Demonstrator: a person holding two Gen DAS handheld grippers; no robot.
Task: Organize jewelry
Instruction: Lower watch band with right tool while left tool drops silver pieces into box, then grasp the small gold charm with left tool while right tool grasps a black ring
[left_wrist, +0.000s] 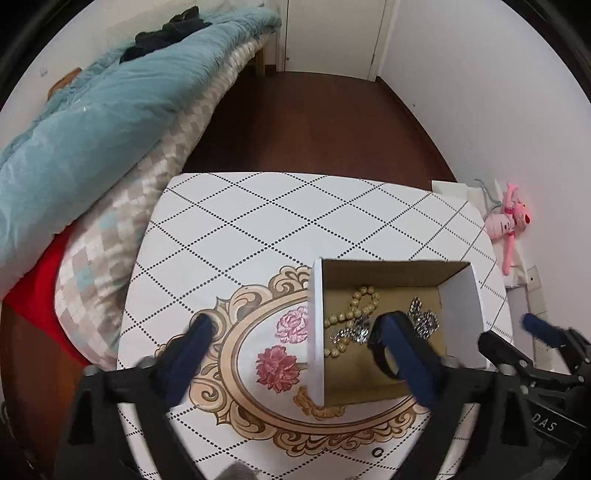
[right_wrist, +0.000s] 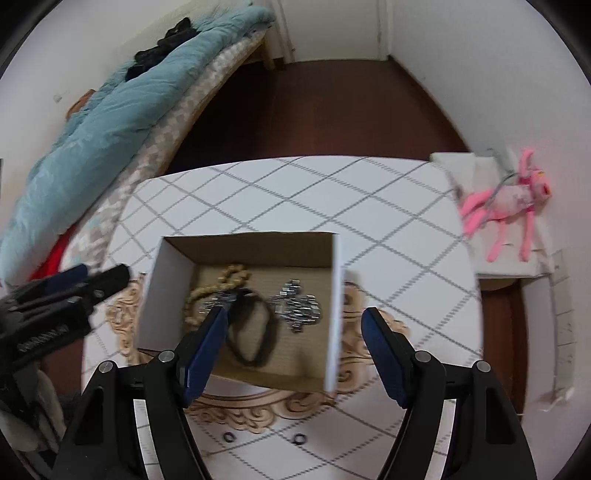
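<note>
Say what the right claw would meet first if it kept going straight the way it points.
Probably the black band lying on the floor of the cardboard box. The open right claw aims down into it, with nothing between. Depth is hard to judge.

Left gripper (left_wrist: 297, 334): pitched steeply down, jaws spread wide, nothing pinched between the blue pads.
Right gripper (right_wrist: 295, 326): pitched steeply down, jaws well apart, pads clamping nothing.
Relative position: side by side, close together, each visible at the other's frame edge.
</note>
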